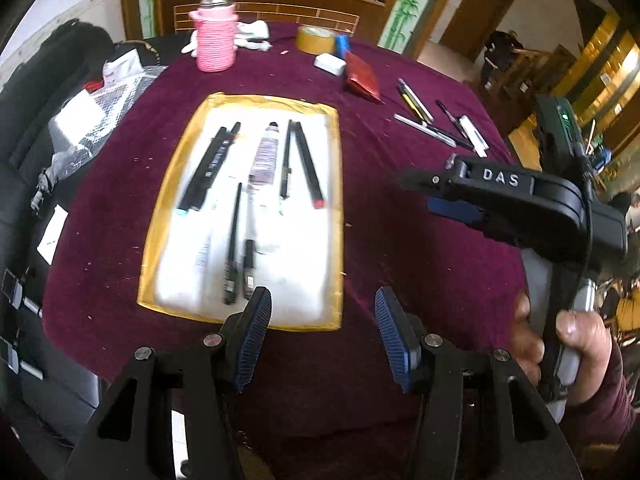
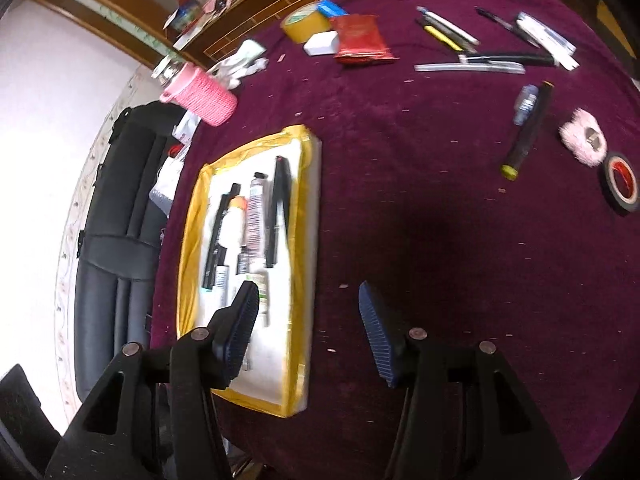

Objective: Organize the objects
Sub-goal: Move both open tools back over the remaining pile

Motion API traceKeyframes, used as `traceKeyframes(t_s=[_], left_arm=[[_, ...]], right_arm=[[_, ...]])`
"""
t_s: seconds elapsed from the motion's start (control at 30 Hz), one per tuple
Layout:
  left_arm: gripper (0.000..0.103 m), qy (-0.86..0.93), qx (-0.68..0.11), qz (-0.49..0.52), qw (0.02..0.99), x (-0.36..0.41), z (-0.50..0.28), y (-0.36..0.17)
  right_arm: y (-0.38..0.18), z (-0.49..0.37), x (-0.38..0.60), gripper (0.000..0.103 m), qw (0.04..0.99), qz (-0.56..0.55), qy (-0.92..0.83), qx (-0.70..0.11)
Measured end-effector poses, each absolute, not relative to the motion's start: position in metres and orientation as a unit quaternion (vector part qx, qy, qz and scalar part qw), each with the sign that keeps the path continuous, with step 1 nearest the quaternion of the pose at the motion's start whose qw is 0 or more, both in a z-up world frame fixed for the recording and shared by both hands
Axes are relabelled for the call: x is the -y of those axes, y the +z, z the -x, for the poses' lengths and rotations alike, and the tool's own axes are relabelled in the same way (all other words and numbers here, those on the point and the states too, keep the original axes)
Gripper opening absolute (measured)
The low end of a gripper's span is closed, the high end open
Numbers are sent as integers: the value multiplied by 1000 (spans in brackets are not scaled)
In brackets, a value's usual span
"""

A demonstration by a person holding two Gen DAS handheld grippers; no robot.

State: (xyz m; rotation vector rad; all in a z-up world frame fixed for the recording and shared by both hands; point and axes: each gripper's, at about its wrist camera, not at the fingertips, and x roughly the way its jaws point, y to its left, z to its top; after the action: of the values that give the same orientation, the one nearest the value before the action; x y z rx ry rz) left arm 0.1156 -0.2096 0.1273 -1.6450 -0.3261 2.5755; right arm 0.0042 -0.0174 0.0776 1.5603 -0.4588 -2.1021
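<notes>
A white tray with a yellow taped rim lies on the maroon tablecloth and holds several black pens and tubes. It also shows in the right wrist view. My left gripper is open and empty, just above the tray's near edge. My right gripper is open and empty, above the cloth at the tray's right side; it shows from the side in the left wrist view. A loose group of pens lies at the far right, with a black marker with a yellow end nearer.
A pink knitted jar cover, a roll of tan tape, a white block and a red packet stand at the table's far side. A pink fluffy item and a black tape roll lie right. A black chair stands left.
</notes>
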Motion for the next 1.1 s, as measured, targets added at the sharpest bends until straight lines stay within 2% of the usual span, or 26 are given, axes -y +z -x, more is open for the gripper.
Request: traceKeyframes(t_s=[0.2, 0.57, 1.1], left_arm=[[48, 835, 118, 536, 32, 184, -118, 126], [48, 818, 135, 557, 54, 134, -103, 104], [48, 806, 88, 581, 62, 71, -70, 78]], right_arm=[[68, 6, -38, 51, 211, -568, -774, 185], [39, 28, -178, 51, 91, -562, -785, 245], [25, 28, -242, 51, 43, -568, -798, 196]])
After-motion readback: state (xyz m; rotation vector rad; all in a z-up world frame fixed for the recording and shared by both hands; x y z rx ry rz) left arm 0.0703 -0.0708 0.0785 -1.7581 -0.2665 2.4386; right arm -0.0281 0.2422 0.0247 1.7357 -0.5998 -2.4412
